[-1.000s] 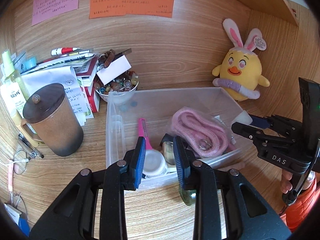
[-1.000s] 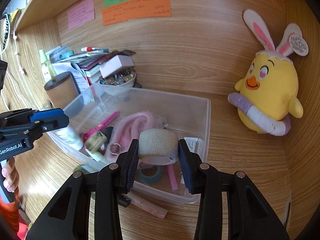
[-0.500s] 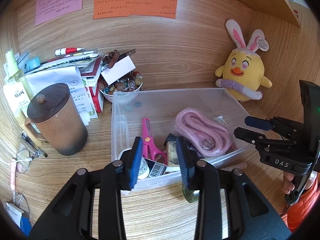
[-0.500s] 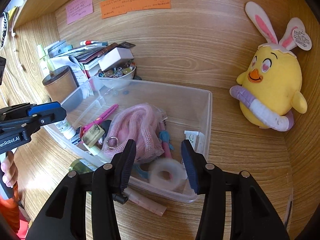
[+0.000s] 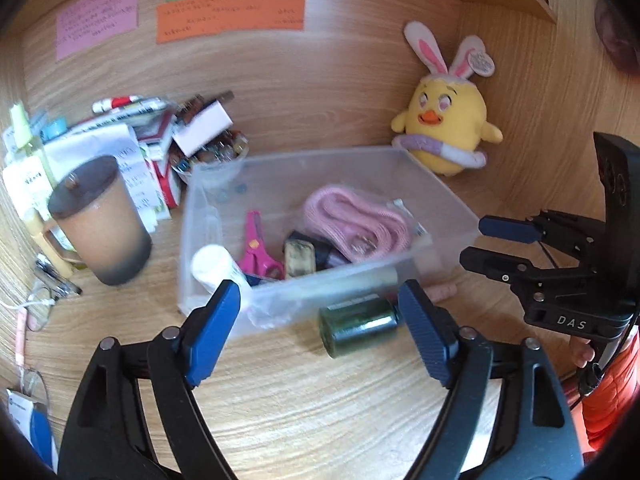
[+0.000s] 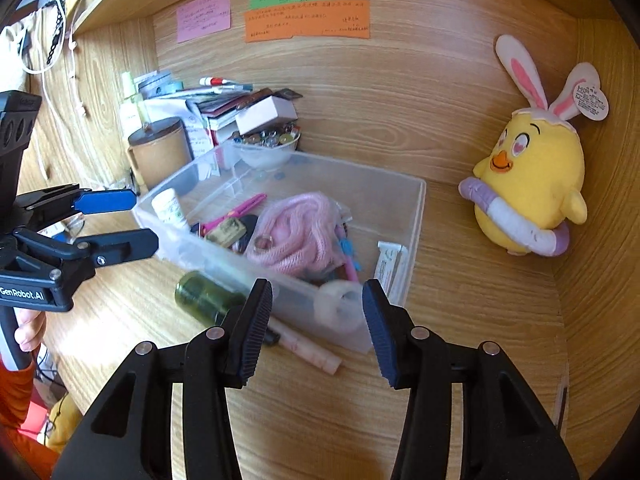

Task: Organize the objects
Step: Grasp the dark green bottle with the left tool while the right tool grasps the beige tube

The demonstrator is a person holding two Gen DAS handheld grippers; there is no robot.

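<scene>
A clear plastic bin [image 5: 436, 190] [image 6: 416, 216] on the wooden desk holds a pink rope [image 5: 352, 220] [image 6: 300, 232], pink scissors [image 5: 256, 248], a white bottle [image 5: 212, 264] and a white tape roll [image 6: 340, 306]. A dark green bottle [image 5: 360, 322] [image 6: 206, 296] lies on its side on the desk in front of the bin, with a pink tube [image 6: 308, 350] beside it. My left gripper [image 5: 320, 332] is open and empty, its fingers either side of the green bottle. My right gripper [image 6: 316, 328] is open and empty, in front of the bin's near corner.
A brown lidded mug [image 5: 100, 220], a pile of papers and pens [image 5: 120, 120] and a bowl of beads [image 6: 268, 140] stand left of the bin. A yellow chick plush [image 6: 532, 184] sits at the back right. Sticky notes [image 6: 308, 20] hang on the back wall.
My right gripper let the tape roll drop into the bin and drew back. My left gripper opened wide and pulled back and down toward the green bottle.
</scene>
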